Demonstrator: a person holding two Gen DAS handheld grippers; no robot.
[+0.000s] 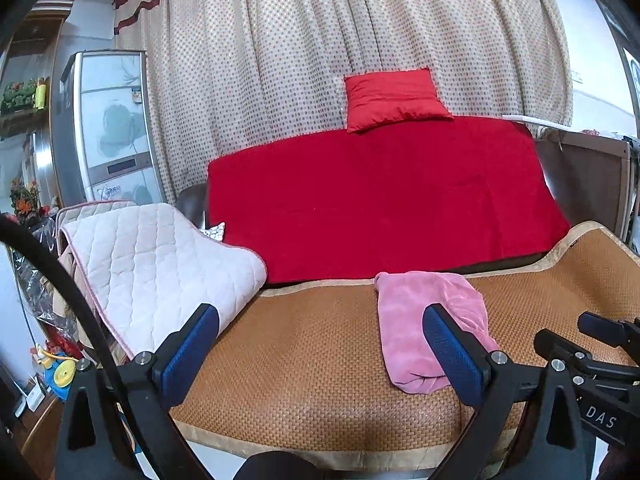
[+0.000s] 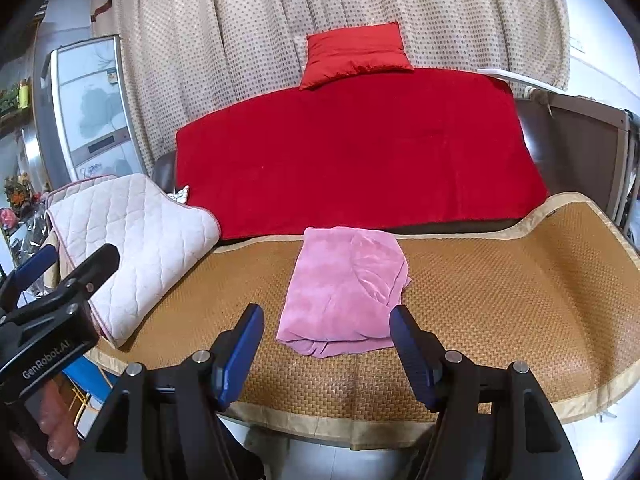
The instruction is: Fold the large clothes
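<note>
A pink garment (image 2: 344,288) lies folded into a compact rectangle on the woven brown mat (image 2: 500,300); it also shows in the left wrist view (image 1: 416,328). My right gripper (image 2: 326,330) is open and empty, held just in front of the garment's near edge. My left gripper (image 1: 320,330) is open and empty, to the left of the garment, with its right finger in front of the cloth. The left gripper also appears at the left edge of the right wrist view (image 2: 60,272), and the right gripper at the right edge of the left wrist view (image 1: 600,344).
A quilted white pad (image 2: 132,240) hangs over the mat's left end. A red blanket (image 2: 360,152) with a red pillow (image 2: 356,54) covers the sofa behind. A spotted curtain (image 2: 280,12) hangs at the back. A cabinet (image 1: 112,120) stands at the left.
</note>
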